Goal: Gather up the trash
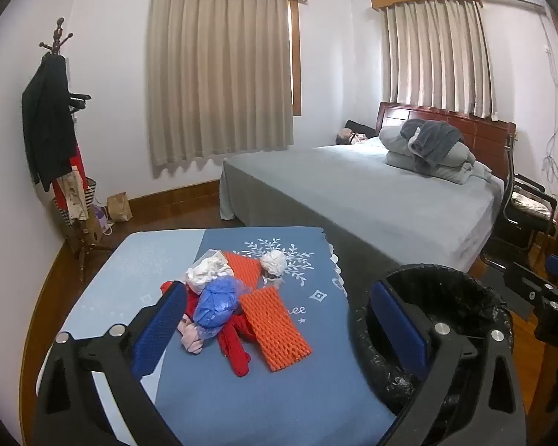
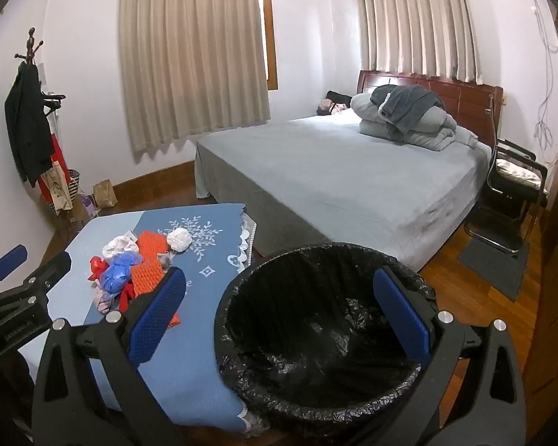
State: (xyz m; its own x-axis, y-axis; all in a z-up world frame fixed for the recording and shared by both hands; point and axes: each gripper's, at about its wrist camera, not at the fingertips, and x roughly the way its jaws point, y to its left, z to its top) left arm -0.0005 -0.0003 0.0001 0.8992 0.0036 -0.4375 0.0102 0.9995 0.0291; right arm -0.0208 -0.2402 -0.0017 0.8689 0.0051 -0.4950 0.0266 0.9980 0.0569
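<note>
1. The left tongs [image 1: 279, 319] gape wide and empty above the tabletop [image 1: 241, 390].
2. The trash pile [image 1: 234, 304] (blue bag, orange foam nets, white wads, red scraps) lies mid-tabletop.
3. The black-lined bin [image 2: 316, 334] stands just right of the tabletop.
4. The right tongs [image 2: 286, 312] hang over it, wide open, holding nothing.

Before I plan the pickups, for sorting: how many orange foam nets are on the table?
2: one orange foam net at the pile's near right, the other farther back beside the white wad. More may hide underneath.
</note>
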